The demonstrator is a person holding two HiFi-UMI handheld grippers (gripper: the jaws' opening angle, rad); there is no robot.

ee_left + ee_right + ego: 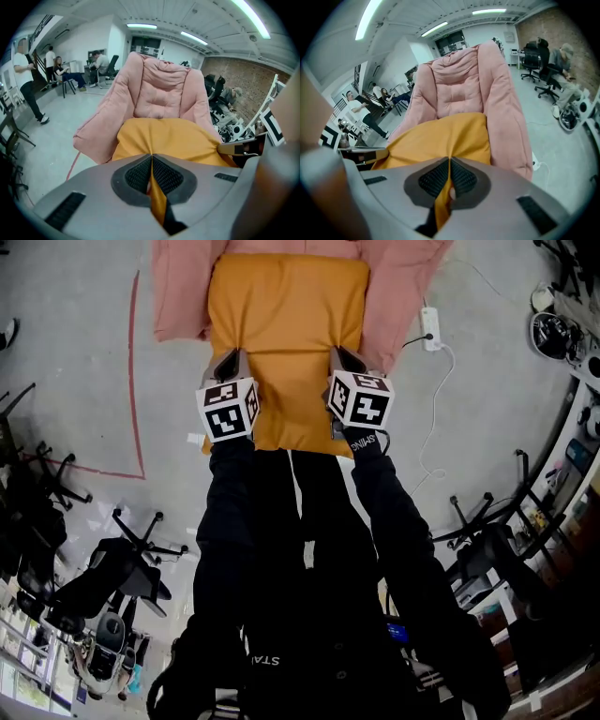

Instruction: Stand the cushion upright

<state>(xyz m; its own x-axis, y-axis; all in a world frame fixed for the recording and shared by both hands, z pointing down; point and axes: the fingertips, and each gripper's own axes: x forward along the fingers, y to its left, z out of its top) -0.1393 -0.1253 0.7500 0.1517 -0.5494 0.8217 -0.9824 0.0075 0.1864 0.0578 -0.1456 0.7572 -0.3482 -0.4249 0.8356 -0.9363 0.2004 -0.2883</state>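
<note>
An orange cushion point(286, 343) lies on a pink floor chair point(183, 292), its near edge raised off the seat. My left gripper point(229, 366) is shut on the cushion's near left edge, with a fold of orange fabric point(157, 199) pinched between the black pads point(138, 176). At the near right edge, my right gripper point(341, 363) is likewise shut on the cushion point(440, 140), fabric squeezed between its pads point(461, 178). In both gripper views the pink chair back point(161, 89) point(459, 89) rises behind the cushion point(168, 138).
A white power strip point(430, 327) and its cable lie on the grey floor right of the chair. Red tape point(136, 381) marks the floor at left. Office chairs point(131, 559) and clutter stand at both sides near me. People point(26, 79) are at the far left.
</note>
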